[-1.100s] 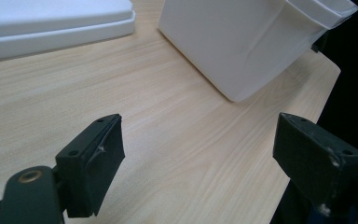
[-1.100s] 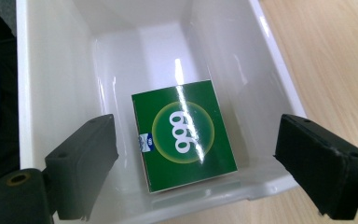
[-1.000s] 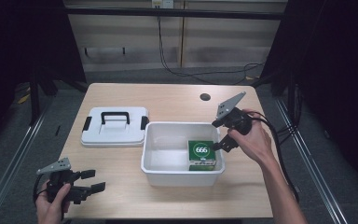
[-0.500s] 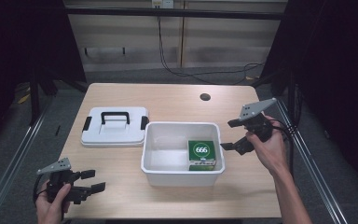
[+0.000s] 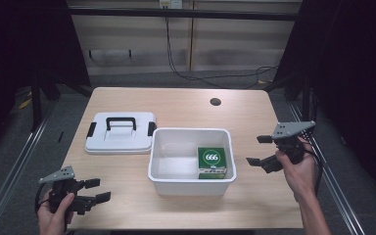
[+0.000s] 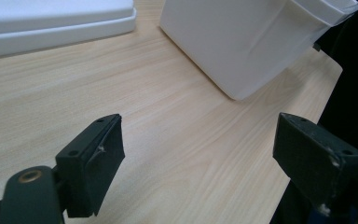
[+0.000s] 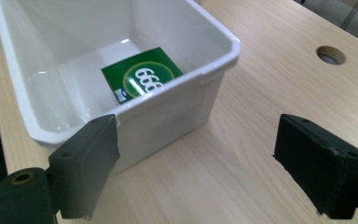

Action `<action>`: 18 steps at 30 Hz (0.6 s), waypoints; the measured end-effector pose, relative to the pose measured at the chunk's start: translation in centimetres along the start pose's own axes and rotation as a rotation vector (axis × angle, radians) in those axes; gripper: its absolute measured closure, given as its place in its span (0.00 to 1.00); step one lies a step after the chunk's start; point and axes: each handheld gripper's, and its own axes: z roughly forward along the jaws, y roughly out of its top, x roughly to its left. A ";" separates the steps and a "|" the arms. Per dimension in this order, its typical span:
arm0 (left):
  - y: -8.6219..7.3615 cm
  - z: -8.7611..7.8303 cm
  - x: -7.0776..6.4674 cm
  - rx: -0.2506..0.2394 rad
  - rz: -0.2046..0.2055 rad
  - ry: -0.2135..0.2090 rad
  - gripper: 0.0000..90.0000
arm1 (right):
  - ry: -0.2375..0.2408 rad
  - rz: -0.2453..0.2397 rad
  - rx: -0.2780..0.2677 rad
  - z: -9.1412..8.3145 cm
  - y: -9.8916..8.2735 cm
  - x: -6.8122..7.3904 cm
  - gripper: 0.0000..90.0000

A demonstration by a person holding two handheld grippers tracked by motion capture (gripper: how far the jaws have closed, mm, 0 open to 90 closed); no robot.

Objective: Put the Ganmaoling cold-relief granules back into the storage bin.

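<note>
My right gripper, jaws spread and empty, has pulled back to three o'clock of the bin; green box delivered, lid likely next.

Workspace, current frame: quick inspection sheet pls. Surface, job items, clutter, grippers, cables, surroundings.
Surface: wooden table, round grommet hole at the far side.
Job's things: open white bin holding a green box; white lid with black handle flat beside the bin.
Clutter: nothing seen.
Grippers: left gripper open, near corner; right gripper open, right of the bin, both holding nothing.
Cables: black cable on the floor behind.
Surroundings: dark, panelled wall behind.
</note>
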 end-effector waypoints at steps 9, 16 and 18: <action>0.0 -0.1 0.1 -0.004 -0.002 0.017 0.18 | -0.093 0.074 -0.011 0.3 -4.3 0.3 0.14; 0.0 -0.2 0.0 -0.005 -0.002 0.031 0.18 | -0.098 0.088 0.042 1.2 -6.8 1.3 0.15; 0.0 -0.1 0.0 -0.004 -0.005 0.030 0.18 | -0.118 0.108 0.015 1.3 -7.5 1.4 0.14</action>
